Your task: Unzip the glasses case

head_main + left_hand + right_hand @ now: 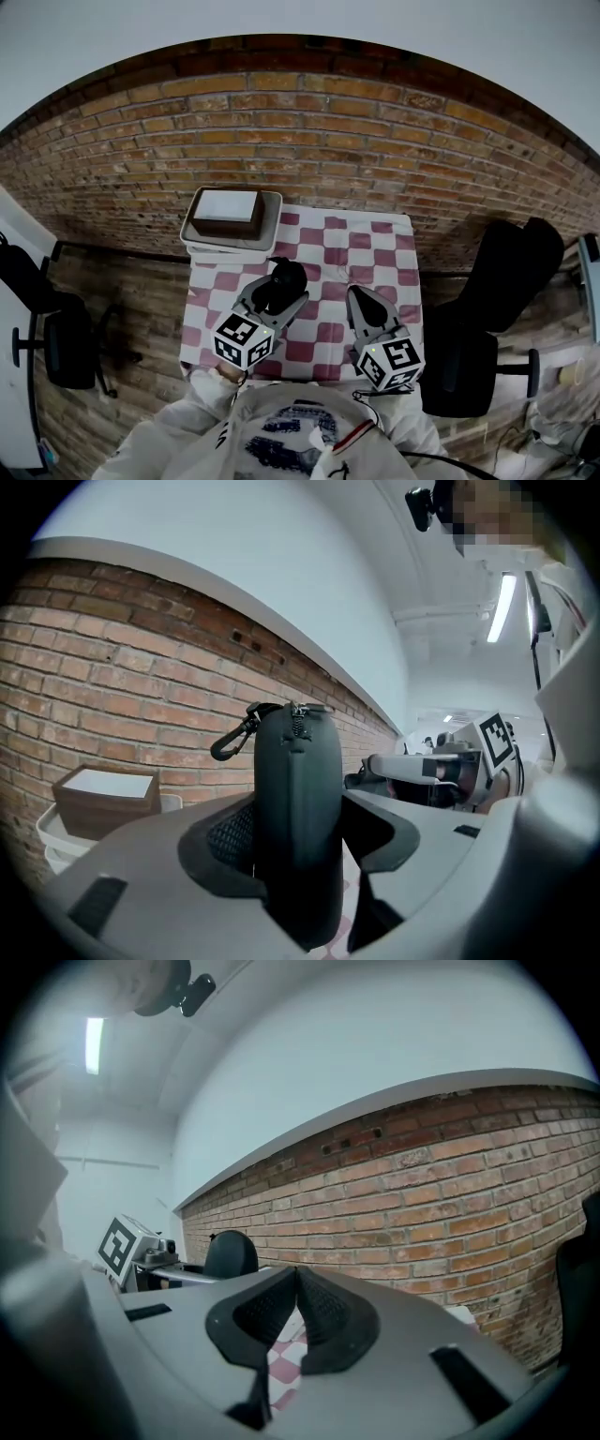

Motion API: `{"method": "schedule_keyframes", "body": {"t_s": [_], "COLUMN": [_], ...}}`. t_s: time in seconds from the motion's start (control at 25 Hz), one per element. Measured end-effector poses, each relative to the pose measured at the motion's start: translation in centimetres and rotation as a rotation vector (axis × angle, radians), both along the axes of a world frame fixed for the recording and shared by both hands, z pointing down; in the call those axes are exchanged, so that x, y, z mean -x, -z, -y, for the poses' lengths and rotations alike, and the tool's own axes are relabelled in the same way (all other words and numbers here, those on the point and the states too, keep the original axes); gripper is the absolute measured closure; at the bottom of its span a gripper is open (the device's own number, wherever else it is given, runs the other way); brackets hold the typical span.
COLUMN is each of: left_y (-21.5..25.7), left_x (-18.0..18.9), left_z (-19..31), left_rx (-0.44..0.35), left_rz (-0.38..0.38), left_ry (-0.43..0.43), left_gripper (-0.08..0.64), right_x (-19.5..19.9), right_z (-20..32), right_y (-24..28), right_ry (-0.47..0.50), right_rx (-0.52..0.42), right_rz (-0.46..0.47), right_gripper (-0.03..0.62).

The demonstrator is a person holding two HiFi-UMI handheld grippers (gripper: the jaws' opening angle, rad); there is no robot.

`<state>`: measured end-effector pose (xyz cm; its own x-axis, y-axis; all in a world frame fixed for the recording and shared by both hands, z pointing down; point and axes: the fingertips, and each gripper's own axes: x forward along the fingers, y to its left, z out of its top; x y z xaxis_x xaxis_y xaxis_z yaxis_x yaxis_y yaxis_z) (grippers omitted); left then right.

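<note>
Glasses case (298, 808), black, upright, zip pull (296, 712) uppermost, clamped in jaws of left gripper (279, 292); right gripper (295, 1283) alongside, jaws closed together, empty.

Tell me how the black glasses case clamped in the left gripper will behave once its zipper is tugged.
The glasses case is probably semi-rigid: its rounded shell shows no dent between the pads. It looks light, since it is held out by one end alone. The clip at its far end hangs loose and will likely swing, and the case may pivot in the grip.
</note>
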<state>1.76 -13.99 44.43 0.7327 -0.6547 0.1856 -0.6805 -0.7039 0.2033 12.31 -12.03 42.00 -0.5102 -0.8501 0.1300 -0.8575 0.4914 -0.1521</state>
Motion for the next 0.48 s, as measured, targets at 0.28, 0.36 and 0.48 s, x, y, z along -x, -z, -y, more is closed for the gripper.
{"method": "schedule_keyframes", "body": {"t_s": [0.28, 0.36, 0.48], "left_y": [1.1, 1.5, 2.1], "left_x": [1.1, 1.2, 1.2], "left_z": [-0.4, -0.5, -0.5], "left_rx": [-0.042, -0.051, -0.075], "left_rz": [-0.008, -0.018, -0.013], "left_ry": [0.081, 0.1, 0.117], "left_gripper": [0.311, 0.311, 0.311], "right_x": [-0.5, -0.9, -1.1], "right_z": [-0.1, -0.1, 0.0], "right_y": [0.6, 0.8, 0.8], "right_ry": [-0.028, -0.04, -0.046], "right_rx": [-0.009, -0.012, -0.024], "right_rz": [0.022, 0.026, 0.042], "right_gripper": [0.577, 0.577, 0.577]}}
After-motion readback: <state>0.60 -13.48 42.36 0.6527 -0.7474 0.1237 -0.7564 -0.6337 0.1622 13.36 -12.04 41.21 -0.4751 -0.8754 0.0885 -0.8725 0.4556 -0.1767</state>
